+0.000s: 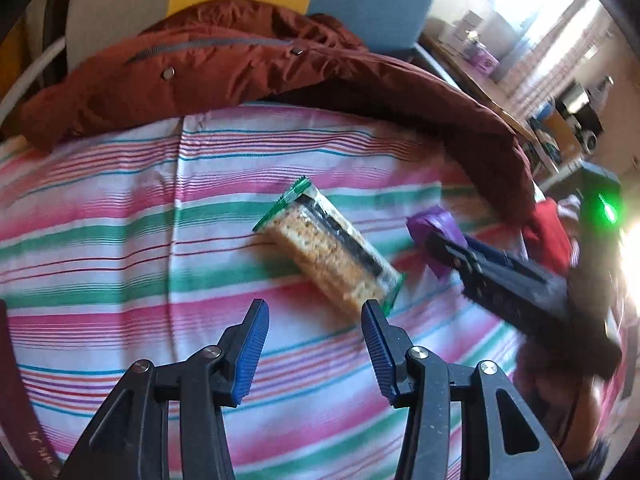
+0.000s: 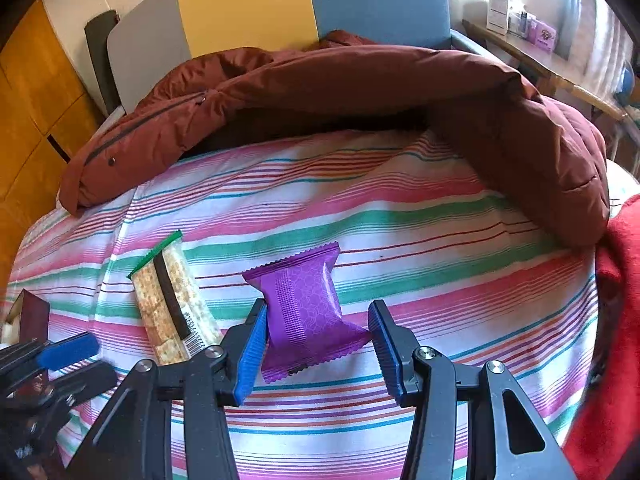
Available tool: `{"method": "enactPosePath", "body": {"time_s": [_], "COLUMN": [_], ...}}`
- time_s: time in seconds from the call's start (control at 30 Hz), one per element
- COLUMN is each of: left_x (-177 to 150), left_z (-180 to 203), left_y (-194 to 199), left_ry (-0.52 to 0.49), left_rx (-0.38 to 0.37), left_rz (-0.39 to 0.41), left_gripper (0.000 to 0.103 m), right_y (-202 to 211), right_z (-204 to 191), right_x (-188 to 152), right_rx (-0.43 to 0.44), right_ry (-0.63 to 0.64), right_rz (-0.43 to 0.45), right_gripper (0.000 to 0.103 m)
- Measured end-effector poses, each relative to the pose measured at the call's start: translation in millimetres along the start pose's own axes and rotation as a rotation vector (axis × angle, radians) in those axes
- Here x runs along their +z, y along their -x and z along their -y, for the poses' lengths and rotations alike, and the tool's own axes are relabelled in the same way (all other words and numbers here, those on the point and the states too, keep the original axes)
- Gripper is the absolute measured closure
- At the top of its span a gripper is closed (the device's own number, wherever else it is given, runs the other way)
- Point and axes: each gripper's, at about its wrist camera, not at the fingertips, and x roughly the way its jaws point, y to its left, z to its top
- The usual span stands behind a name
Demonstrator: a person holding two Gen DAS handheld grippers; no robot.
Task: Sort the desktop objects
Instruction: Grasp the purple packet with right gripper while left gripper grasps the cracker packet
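A cracker pack with green ends (image 1: 328, 252) lies on the striped cloth (image 1: 120, 240); it also shows in the right wrist view (image 2: 172, 304). My left gripper (image 1: 316, 320) is open just short of its near end. A purple snack pouch (image 2: 308, 312) lies to its right, partly between my right gripper's (image 2: 318, 320) open fingers, not clamped. In the left wrist view the pouch (image 1: 436, 228) is half hidden by the right gripper's fingers (image 1: 500, 280). The left gripper's blue pad (image 2: 68, 352) shows at the right wrist view's lower left.
A rust-red padded jacket (image 2: 360, 96) lies across the far side of the cloth. A red cloth (image 2: 612, 320) lies at the right edge. A dark red box (image 2: 32, 312) stands at the left. A desk with small items (image 2: 532, 40) stands beyond.
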Motion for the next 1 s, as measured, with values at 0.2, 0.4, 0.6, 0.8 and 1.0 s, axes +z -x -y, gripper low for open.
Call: {"method": "enactPosePath", "body": {"time_s": [0.2, 0.4, 0.6, 0.8, 1.0], "left_x": [17.5, 30.0, 38.3, 32.8, 17.3], "left_z": [2.5, 16.3, 33.1, 57.4, 50.2], "left_y": [-19.6, -34.1, -50.1, -61.9, -52.1], "left_ry": [0.092, 0.115, 0.06, -0.121, -0.188], "left_rx": [0.003, 0.04, 0.119, 0.212, 0.193], "left_rz": [-0.017, -0.02, -0.023, -0.018, 0.036], "left_gripper": [0.048, 0.045, 0.043, 0.037, 0.05], "right_y": [-2.8, -0.8, -2.8, -4.8, -6.6], "right_z": [9.2, 15.7, 24.1, 26.0, 23.3], "right_x": [4.5, 6.8, 7.1, 7.6, 6.1], "right_rx": [0.01, 0.023, 0.02, 0.013, -0.004], "right_ry": [-0.03, -0.052, -0.078, -0.075, -0.044], "right_rz": [-0.005, 0.0, -0.006, -0.01, -0.017], "right_gripper": [0.052, 0.052, 0.052, 0.052, 0.052]}}
